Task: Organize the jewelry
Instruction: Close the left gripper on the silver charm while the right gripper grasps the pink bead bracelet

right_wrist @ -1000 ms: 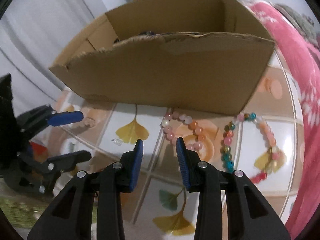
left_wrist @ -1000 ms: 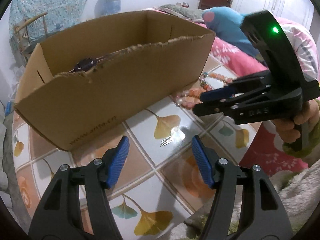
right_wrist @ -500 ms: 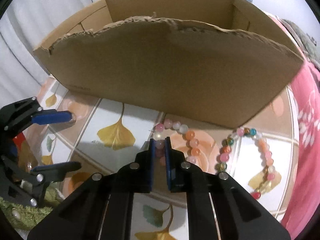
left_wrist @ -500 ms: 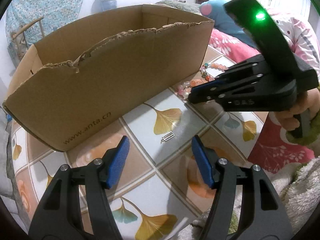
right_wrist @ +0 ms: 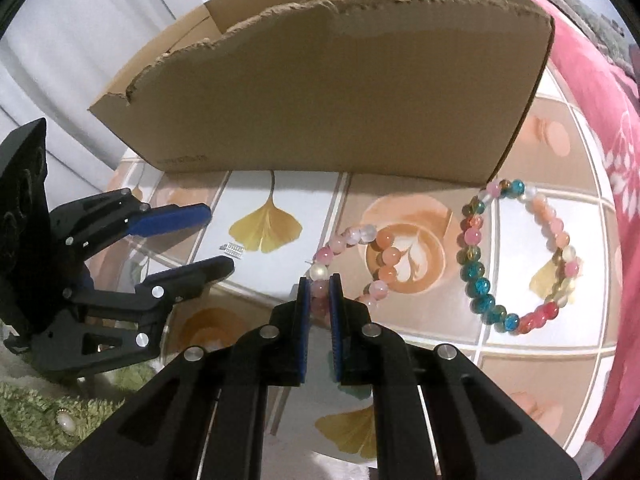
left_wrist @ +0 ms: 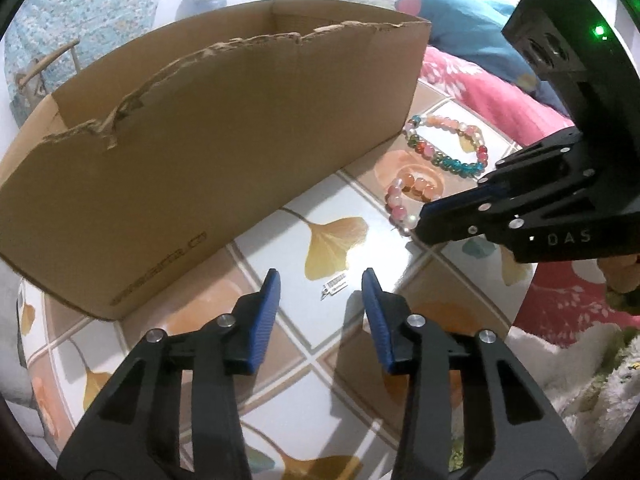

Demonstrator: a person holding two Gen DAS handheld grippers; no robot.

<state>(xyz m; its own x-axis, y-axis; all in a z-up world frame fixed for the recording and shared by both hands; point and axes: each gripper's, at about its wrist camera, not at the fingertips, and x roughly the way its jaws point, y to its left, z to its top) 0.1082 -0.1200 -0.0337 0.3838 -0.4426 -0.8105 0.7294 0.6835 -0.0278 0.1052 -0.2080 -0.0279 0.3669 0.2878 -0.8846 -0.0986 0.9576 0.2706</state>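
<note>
Right gripper (right_wrist: 319,280) clamps the pink bead bracelet (right_wrist: 362,258).
Left gripper (left_wrist: 320,285) hovers spread, low before the cardboard box (left_wrist: 208,152).

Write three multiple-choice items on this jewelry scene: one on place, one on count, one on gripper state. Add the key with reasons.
1. Where does the multicoloured bracelet lie?
A. in the cardboard box
B. on the table by the box's corner
C. on the pink blanket

2. How many bead bracelets lie on the table?
A. one
B. two
C. four

3. The right gripper is:
A. shut on the pink bracelet
B. wide open
C. out of view

Key: 1 B, it rests on the tile pattern; 2 B, one pink, one multicoloured; 3 A, beads sit pinched between its fingers, while the left gripper is open.
</note>
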